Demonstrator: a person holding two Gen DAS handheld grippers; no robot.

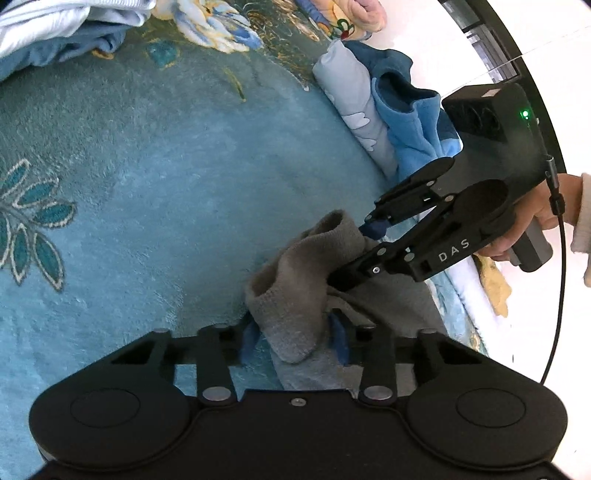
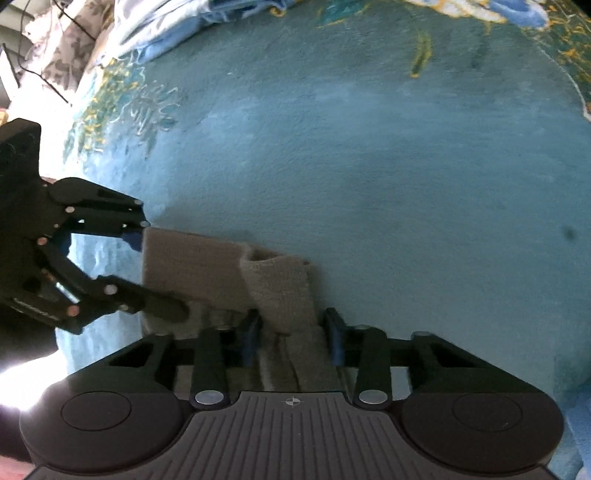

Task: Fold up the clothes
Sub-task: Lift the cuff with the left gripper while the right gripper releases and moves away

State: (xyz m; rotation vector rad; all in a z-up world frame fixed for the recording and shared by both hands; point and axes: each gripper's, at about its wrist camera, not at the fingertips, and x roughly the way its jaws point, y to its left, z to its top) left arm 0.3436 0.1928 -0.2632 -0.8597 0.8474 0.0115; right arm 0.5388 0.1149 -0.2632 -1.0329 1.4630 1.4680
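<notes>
Down on the teal floral blanket (image 1: pixel 166 192), a grey sock (image 1: pixel 295 295) lies bunched near its edge. Left tongs (image 1: pixel 295 341) pinch its lower part between blue pads; right tongs (image 2: pixel 293 332) clamp the sock's cuff end. Other clothes (image 1: pixel 399 122) sit behind.

The sock (image 1: pixel 295 295) lies on the blanket (image 1: pixel 166 184), near its edge. The left claw (image 1: pixel 295 341) straddles one end; the right claw (image 1: pixel 351 254) meets the sock from the right. A heap of clothes (image 1: pixel 399 122) lies behind the right claw. More fabric (image 1: pixel 55 33) lies at the far left.
</notes>
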